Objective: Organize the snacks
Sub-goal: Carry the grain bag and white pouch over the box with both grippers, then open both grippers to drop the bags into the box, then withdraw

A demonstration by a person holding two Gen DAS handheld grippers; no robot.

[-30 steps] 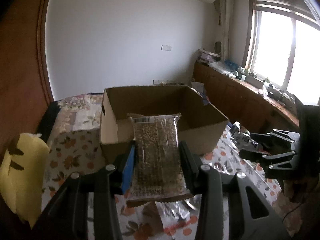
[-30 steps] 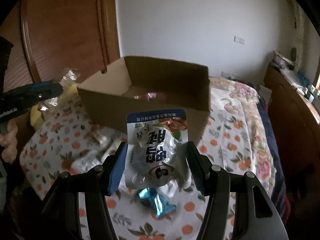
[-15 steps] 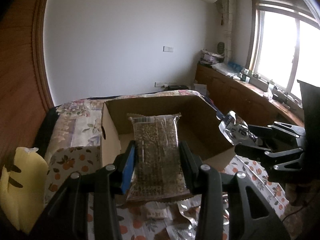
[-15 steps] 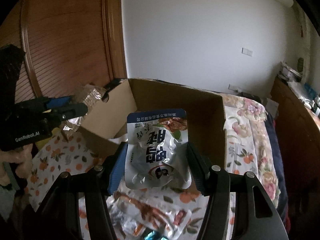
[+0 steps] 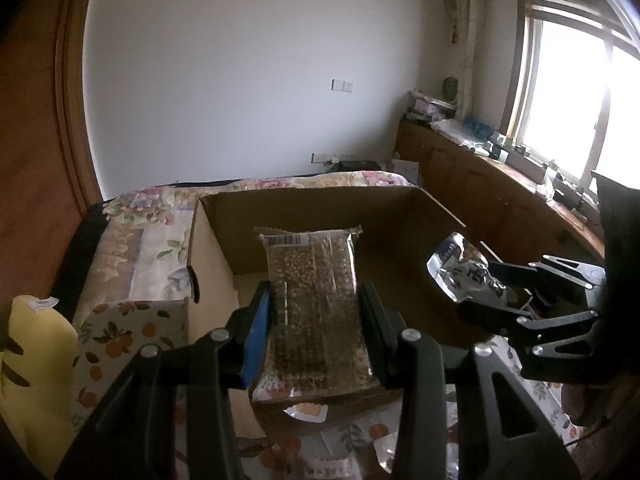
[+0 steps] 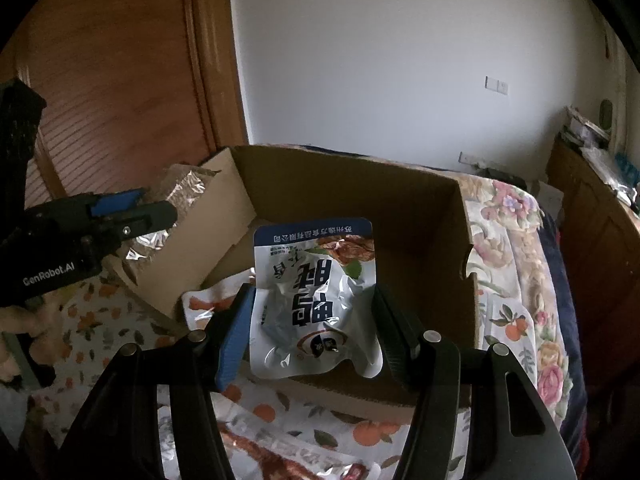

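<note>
Both grippers have carried their packs from short of the box point(image 5: 308, 204) to over it. The left gripper point(image 5: 314, 316) pinches a stiff bar point(image 5: 316, 304) by its sides; the right gripper point(image 6: 314, 324) pinches a light, slippery pouch point(image 6: 316, 296).

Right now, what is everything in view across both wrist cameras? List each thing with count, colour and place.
box: one, brown cardboard, open, on the flowered cloth
grain bar: one, clear wrapper with brown contents, in the left jaws over the box
pouch: one, white and blue with printed characters, in the right jaws over the box
packet: one, white and orange, inside the box
loose wrappers: several, on the cloth before the box
cloth: one, orange and flower print
yellow thing: one, far left
left gripper: black, blue pad
right gripper: black, blue pad
</note>
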